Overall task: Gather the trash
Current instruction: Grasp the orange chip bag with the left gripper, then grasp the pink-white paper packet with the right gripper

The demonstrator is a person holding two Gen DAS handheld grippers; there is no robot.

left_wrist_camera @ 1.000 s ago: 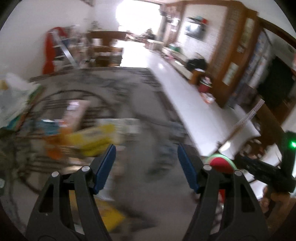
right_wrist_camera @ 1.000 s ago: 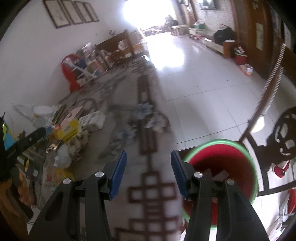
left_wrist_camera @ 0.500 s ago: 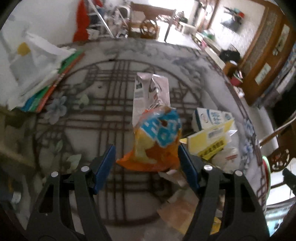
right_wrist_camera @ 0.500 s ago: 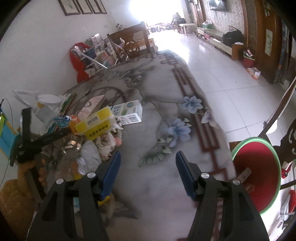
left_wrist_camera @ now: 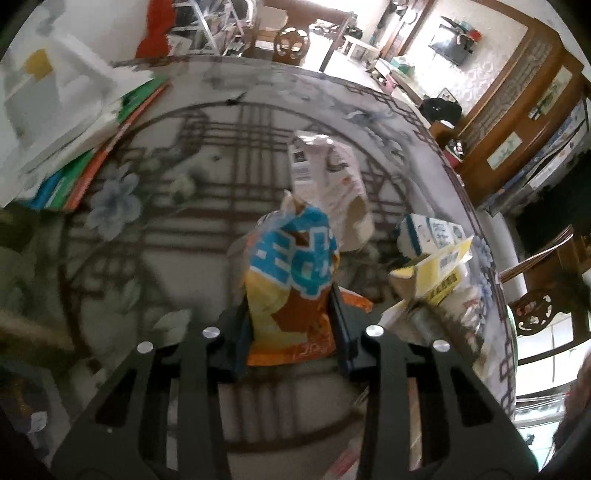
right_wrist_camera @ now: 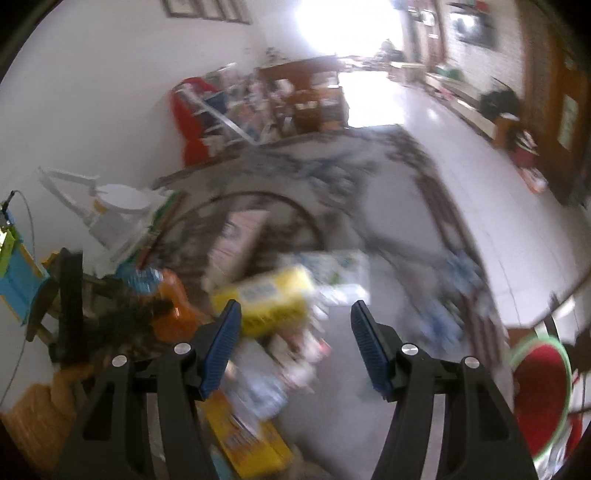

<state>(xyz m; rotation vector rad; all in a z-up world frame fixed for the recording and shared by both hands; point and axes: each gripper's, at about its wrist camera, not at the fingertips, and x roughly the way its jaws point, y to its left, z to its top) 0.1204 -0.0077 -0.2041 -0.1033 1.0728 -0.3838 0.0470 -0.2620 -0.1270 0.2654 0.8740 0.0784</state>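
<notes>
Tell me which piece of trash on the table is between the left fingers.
The orange-and-blue snack bag: the left gripper has just closed on its lower part. The yellow box and white carton lie untouched beyond.

Left wrist view: mounted behind the left gripper (left_wrist_camera: 291, 314), facing steeply down and forward along its fingers, close over the patterned table (left_wrist_camera: 177, 206), with an orange-and-blue snack bag (left_wrist_camera: 291, 273) filling the centre and the far room along the top edge. Right wrist view: mounted behind the right gripper (right_wrist_camera: 295, 332), angled down, set further back and blurred, taking in the table, the tiled floor (right_wrist_camera: 480, 177) and a red bin (right_wrist_camera: 539, 395) at lower right. Shared ground: the snack bag, the yellow box (left_wrist_camera: 436, 280) (right_wrist_camera: 273, 299), and the red item by the far shelves (left_wrist_camera: 157, 35) (right_wrist_camera: 190, 125).
</notes>
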